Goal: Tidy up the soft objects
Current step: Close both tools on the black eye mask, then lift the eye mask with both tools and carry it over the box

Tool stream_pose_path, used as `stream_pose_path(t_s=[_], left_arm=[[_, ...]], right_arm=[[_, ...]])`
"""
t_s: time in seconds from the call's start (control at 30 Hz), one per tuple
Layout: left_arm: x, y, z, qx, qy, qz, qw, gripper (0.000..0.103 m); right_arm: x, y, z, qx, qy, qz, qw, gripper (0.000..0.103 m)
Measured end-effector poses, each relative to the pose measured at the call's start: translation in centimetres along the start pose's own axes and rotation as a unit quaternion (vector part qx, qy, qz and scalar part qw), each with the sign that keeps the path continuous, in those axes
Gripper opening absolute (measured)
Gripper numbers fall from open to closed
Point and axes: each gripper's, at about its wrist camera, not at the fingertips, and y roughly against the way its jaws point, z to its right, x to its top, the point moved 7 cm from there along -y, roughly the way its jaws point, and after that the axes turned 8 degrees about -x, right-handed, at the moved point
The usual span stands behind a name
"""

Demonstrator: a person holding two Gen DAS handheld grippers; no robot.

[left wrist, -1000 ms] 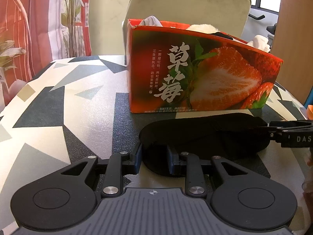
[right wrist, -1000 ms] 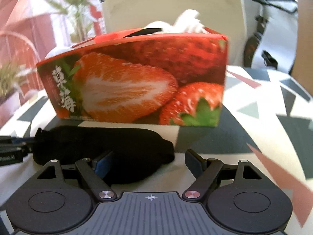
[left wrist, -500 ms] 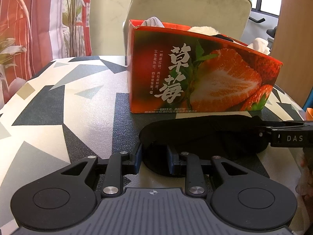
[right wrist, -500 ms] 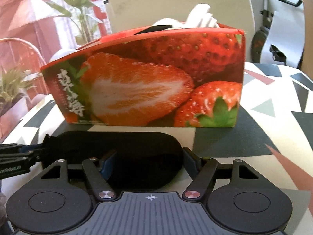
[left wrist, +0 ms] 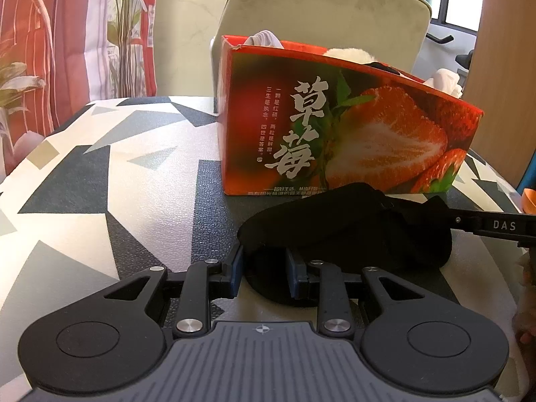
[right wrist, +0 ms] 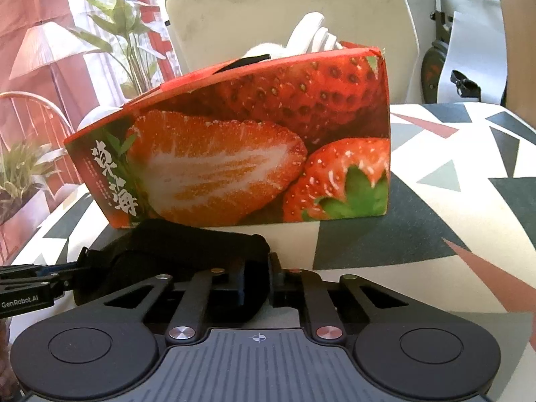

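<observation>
A black soft eye mask [left wrist: 348, 224] lies in front of the red strawberry box [left wrist: 351, 134], bunched up in the middle. My left gripper [left wrist: 263, 268] is shut on its left end. My right gripper [right wrist: 256, 281] is shut on its right end [right wrist: 187, 251]. The right gripper's fingers [left wrist: 495, 226] show at the right edge of the left wrist view, and the left gripper's fingers [right wrist: 30, 281] at the left edge of the right wrist view. White soft items [right wrist: 311, 38] stick out of the open box [right wrist: 268, 140].
The table [left wrist: 100, 174] has a grey, black and white triangle pattern. A pale chair back [left wrist: 321, 10] stands behind the box. Plants and a red patterned curtain [left wrist: 67, 33] are at the left. An orange object [left wrist: 529, 197] sits at the right table edge.
The right gripper moved in over the mask's right end and closed on it. The mask went from flat to bunched and raised in the middle. The left gripper stayed shut on its end.
</observation>
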Motion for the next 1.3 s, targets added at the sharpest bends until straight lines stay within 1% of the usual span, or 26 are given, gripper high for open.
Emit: stream_pose_path(t_s=[0.13, 0.2, 0.23, 0.27, 0.3, 0.4, 0.57, 0.67, 0.83, 0.93, 1.03, 1.17, 1.3], left_arm=[[0.1, -0.1, 0.1, 0.002, -0.001, -0.001, 1.0, 0.028], [0.2, 0.0, 0.0, 0.003, 0.0, -0.005, 1.0, 0.025], [0.2, 0.2, -0.1, 0.002, 0.005, -0.007, 1.0, 0.021], [0.4, 0.5, -0.2, -0.003, 0.014, -0.007, 0.9999, 0.015], [0.5, 0.9, -0.4, -0.005, 0.022, -0.004, 0.9997, 0.012], [1.3, 2.4, -0.4, -0.016, 0.029, 0.019, 0.9993, 0.009], [2.9, 4.8, 0.7, -0.032, 0.021, 0.054, 0.9978, 0.008], [3.8, 6.0, 1.4, -0.04, 0.006, 0.07, 0.9967, 0.008], [6.3, 8.6, 2.0, -0.042, -0.011, 0.11, 0.993, 0.008], [8.4, 10.0, 2.1, -0.045, -0.012, 0.136, 0.9896, 0.007], [10.6, 10.8, 2.5, -0.053, -0.017, 0.154, 0.9865, 0.007], [13.4, 10.7, 3.3, -0.06, -0.031, 0.169, 0.9833, 0.007], [15.9, 9.6, 4.1, -0.043, -0.068, 0.176, 0.9812, 0.007]], right_arm=[[0.0, 0.4, 0.2, -0.003, -0.001, 0.009, 1.0, 0.009], [0.1, 0.6, 0.1, -0.005, 0.0, 0.012, 1.0, 0.008], [0.2, 0.8, 0.0, -0.006, 0.001, 0.014, 1.0, 0.008], [0.3, 0.9, 0.0, -0.007, 0.004, 0.018, 1.0, 0.008], [0.3, 1.2, 0.0, -0.008, 0.004, 0.022, 1.0, 0.007], [0.7, 2.3, 0.1, -0.007, 0.013, 0.033, 0.999, 0.007], [2.7, 4.9, -0.1, 0.014, 0.013, 0.07, 0.997, 0.006], [4.3, 6.5, -0.3, 0.028, 0.012, 0.092, 0.995, 0.006], [7.1, 9.1, -1.1, 0.051, 0.028, 0.129, 0.99, 0.006], [9.0, 10.6, -1.4, 0.057, 0.037, 0.162, 0.985, 0.006], [11.1, 11.3, -1.7, 0.066, 0.038, 0.179, 0.981, 0.006], [13.6, 11.4, -2.2, 0.07, 0.045, 0.19, 0.978, 0.006], [16.3, 10.9, -2.3, 0.067, 0.055, 0.199, 0.976, 0.006]])
